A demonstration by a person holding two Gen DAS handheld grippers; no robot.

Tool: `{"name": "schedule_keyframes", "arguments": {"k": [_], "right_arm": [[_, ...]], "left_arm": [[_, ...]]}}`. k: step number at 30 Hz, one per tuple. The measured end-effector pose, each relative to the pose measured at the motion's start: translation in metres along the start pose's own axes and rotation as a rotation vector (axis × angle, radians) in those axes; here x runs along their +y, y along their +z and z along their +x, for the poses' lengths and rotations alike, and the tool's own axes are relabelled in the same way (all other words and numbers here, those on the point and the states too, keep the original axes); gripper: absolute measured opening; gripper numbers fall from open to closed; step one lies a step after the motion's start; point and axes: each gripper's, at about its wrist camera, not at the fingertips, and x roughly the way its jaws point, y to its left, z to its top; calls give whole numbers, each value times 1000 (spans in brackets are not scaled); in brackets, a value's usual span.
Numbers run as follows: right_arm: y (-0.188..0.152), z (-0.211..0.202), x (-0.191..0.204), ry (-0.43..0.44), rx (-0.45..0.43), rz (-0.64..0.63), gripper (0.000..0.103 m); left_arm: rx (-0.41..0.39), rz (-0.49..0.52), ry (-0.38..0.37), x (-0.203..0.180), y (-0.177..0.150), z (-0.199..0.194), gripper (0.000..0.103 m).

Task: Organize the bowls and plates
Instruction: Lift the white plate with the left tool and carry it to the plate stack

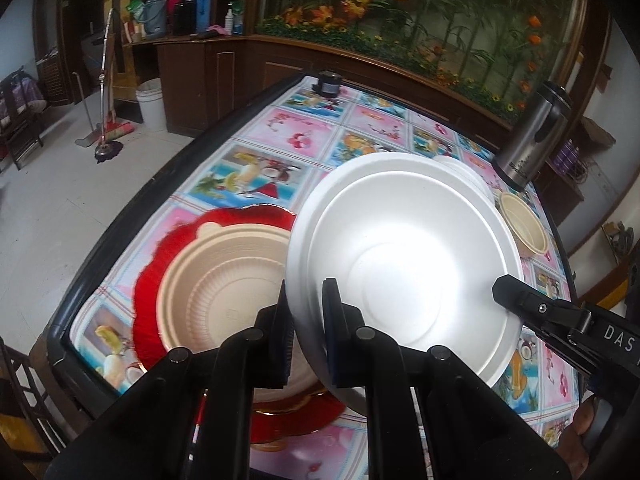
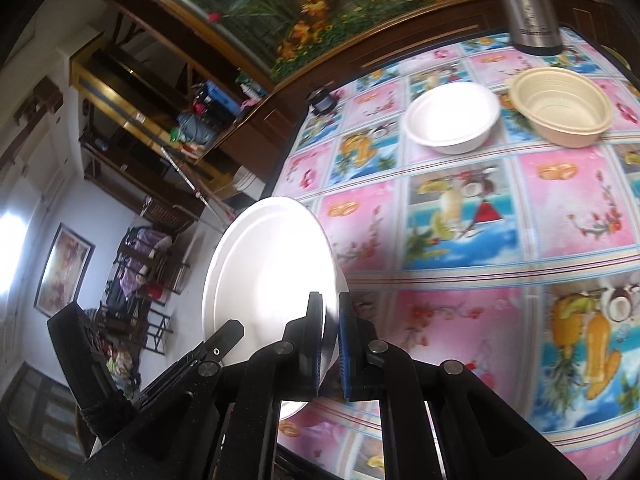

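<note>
Gripping opposite rims, the left gripper (image 1: pixel 306 336) and right gripper (image 2: pixel 330 344) are both pinched nearly closed on one white plate (image 1: pixel 404 264), held tilted above the table (image 1: pixel 256 160). Beneath its left edge sits a tan bowl (image 1: pixel 224 280) on a red plate (image 1: pixel 160 264). Farther off, a white bowl (image 2: pixel 452 118) and beige bowl (image 2: pixel 560 106) sit side by side, with bare cloth between.

The right hand-held gripper (image 2: pixel 329 344) pinches the rim of a white foam plate (image 2: pixel 268 276), held tilted on edge above the fruit-patterned tabletop (image 2: pixel 460 312). Farther back (near a steel flask (image 2: pixel 528 20)) a white bowl (image 2: pixel 452 118) sits just beside a beige bowl (image 2: pixel 560 106).
</note>
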Motion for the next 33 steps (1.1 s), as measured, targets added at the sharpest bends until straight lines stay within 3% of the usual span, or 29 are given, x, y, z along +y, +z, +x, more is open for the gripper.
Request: {"name": "schedule_keyframes", "arguments": {"k": [16,33], "right_arm": [[-16,38,45,57,68,-79,7],[-24,58,63,56,97,-121,7]], "left_arm": [[-20,-79,73,49,-9,-7,11],[-31,-99,101,66,-12,-4,11]]}}
